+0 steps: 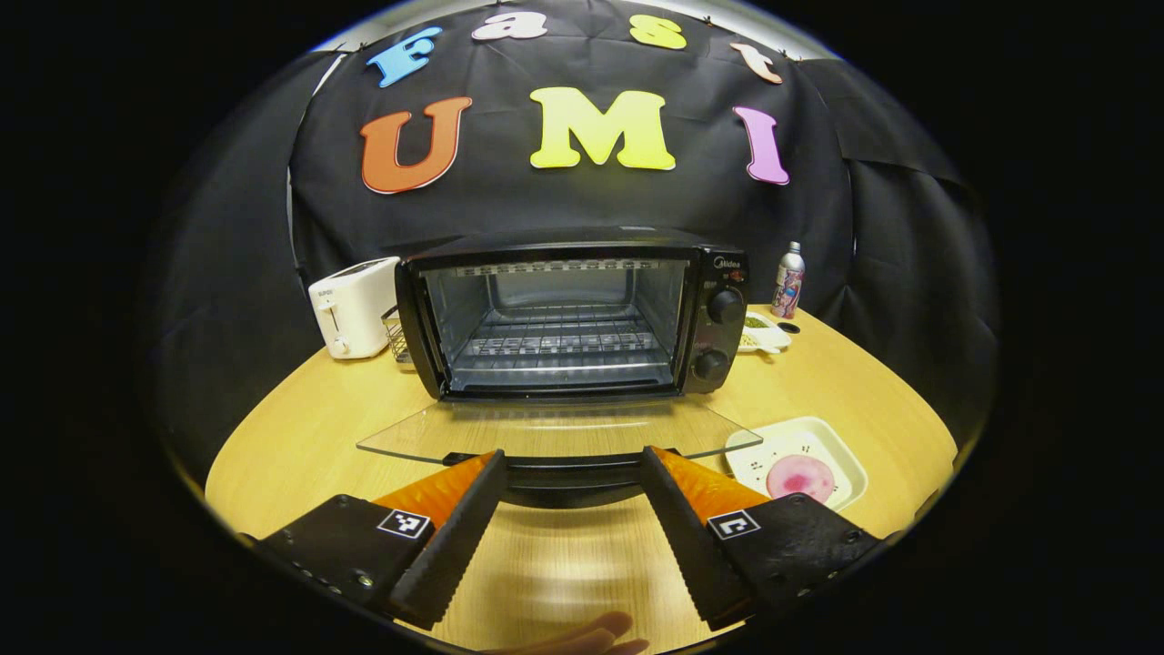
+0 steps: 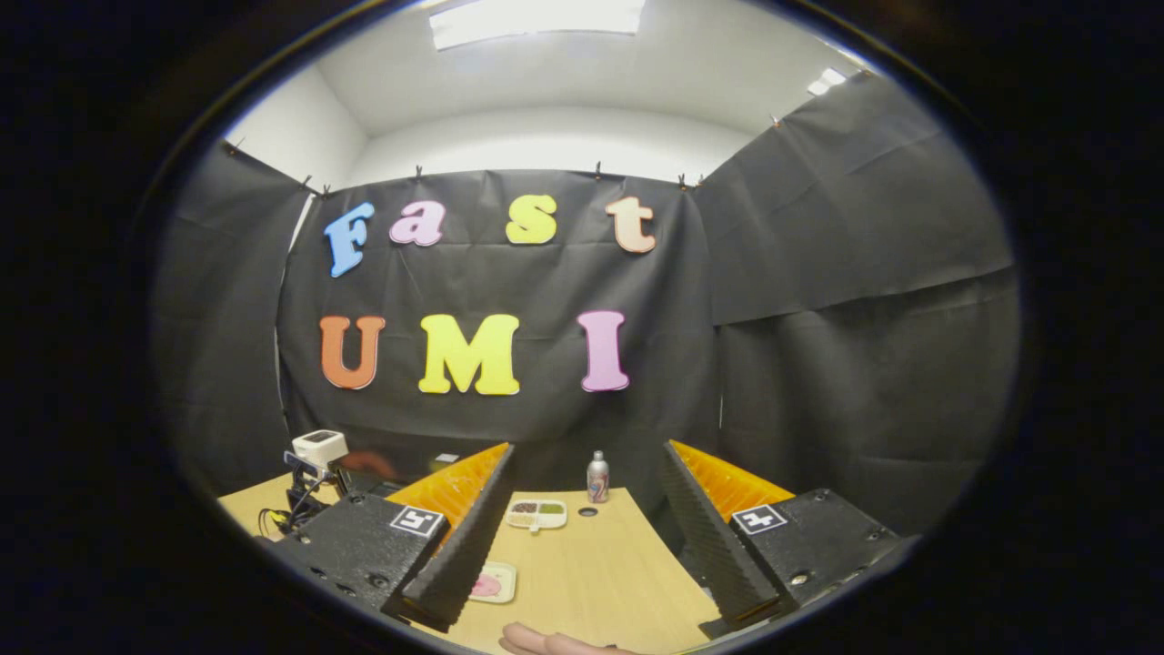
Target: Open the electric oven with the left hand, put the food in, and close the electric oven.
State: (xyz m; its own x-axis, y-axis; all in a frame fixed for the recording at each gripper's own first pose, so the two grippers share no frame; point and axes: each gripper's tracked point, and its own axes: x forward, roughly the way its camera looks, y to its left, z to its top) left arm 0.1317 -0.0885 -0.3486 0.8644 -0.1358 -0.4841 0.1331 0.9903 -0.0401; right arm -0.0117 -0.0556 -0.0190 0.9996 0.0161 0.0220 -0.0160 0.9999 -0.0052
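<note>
Glass door [image 1: 555, 432] of the electric oven [image 1: 568, 314] lies folded down flat over the wooden table [image 1: 300, 428]; the left gripper [image 1: 571, 466] stands spread at the door's handle. Pink food [image 1: 800, 475] sits on a plate [image 1: 841, 450] right of the door. Right gripper [image 2: 587, 455] spread, holding nothing.

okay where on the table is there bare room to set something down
Bare wood lies on the round wooden table left of the lowered glass oven door, in front of the white toaster. Right of the black electric oven it is crowded: cream tray with pink food, divided dish, bottle.
</note>
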